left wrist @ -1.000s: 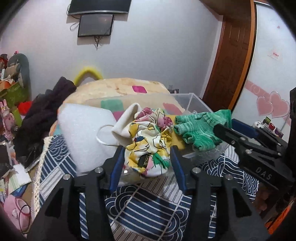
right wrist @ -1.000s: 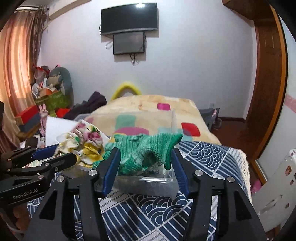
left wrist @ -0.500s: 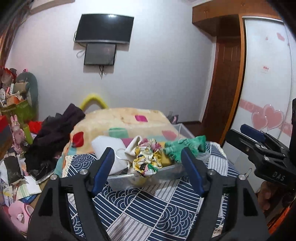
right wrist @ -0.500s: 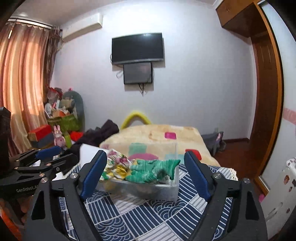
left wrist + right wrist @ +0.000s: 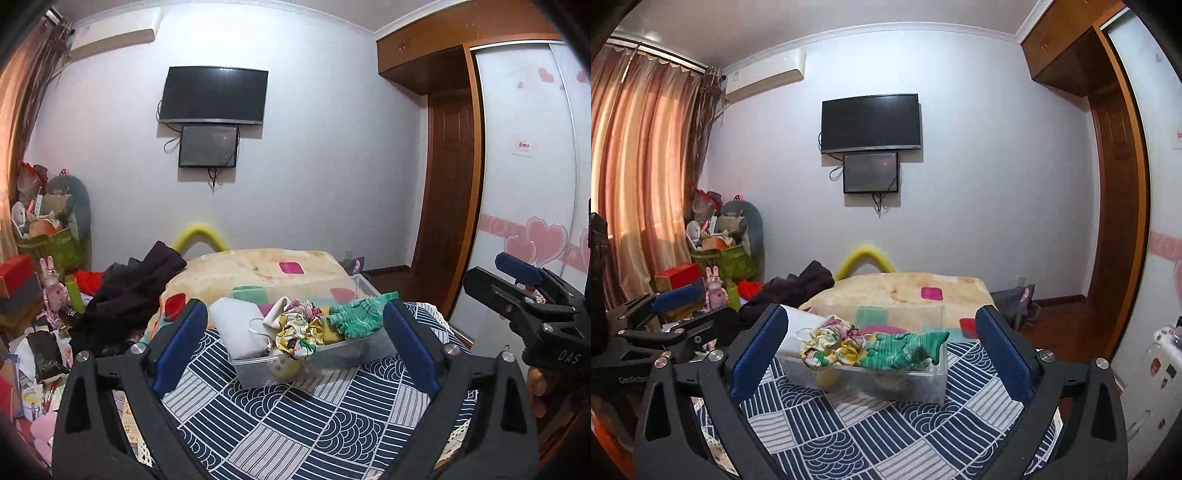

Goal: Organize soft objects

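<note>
A clear plastic box (image 5: 343,363) (image 5: 923,384) stands on a blue-and-white patterned cloth. In it lie a white pad (image 5: 238,328), a floral cloth (image 5: 297,328) (image 5: 831,341) and green knit gloves (image 5: 356,317) (image 5: 905,349). My left gripper (image 5: 293,347) is open and empty, pulled back from the box. My right gripper (image 5: 881,354) is open and empty, also back from the box. Each gripper shows at the edge of the other's view: the right one (image 5: 528,295), the left one (image 5: 665,314).
The patterned cloth (image 5: 295,421) covers the table. Behind it is a bed with a beige blanket (image 5: 266,269) and dark clothes (image 5: 136,291). Clutter and toys (image 5: 40,258) fill the left side. A wardrobe (image 5: 528,184) and door stand on the right.
Both grippers have opened wide and drawn back and up from the box, leaving the floral cloth and green gloves in it. The box now looks smaller and farther.
</note>
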A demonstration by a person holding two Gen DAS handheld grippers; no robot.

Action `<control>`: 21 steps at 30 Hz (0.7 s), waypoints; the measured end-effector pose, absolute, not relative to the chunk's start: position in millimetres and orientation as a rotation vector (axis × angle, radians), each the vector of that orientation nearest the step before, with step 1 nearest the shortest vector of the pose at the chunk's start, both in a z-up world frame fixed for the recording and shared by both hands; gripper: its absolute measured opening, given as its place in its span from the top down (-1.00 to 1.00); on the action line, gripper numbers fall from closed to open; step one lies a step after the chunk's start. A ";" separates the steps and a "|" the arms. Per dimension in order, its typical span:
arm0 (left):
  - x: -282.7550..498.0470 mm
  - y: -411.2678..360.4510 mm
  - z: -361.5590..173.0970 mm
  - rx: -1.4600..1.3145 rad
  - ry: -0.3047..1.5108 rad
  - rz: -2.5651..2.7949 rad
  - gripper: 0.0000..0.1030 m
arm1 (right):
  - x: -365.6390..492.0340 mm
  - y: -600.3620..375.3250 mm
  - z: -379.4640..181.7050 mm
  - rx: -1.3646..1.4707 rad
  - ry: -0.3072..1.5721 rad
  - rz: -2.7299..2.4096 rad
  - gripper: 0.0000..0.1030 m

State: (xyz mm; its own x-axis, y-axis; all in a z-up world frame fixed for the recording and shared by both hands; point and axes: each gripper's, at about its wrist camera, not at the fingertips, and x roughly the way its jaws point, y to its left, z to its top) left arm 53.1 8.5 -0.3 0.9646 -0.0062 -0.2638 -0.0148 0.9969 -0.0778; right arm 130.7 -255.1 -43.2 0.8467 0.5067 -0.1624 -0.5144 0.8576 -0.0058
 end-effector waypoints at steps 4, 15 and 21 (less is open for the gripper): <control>45.0 5.9 2.1 -0.072 0.249 0.004 -0.93 | 128.6 -257.1 -44.7 -0.041 0.158 0.539 -0.98; 39.4 -0.4 1.8 -0.063 0.236 -0.004 -0.96 | 125.3 -255.4 -45.6 -0.036 0.168 0.553 -0.98; 37.4 -2.9 1.4 -0.058 0.234 -0.011 -0.97 | 122.6 -257.5 -45.0 -0.031 0.166 0.554 -0.98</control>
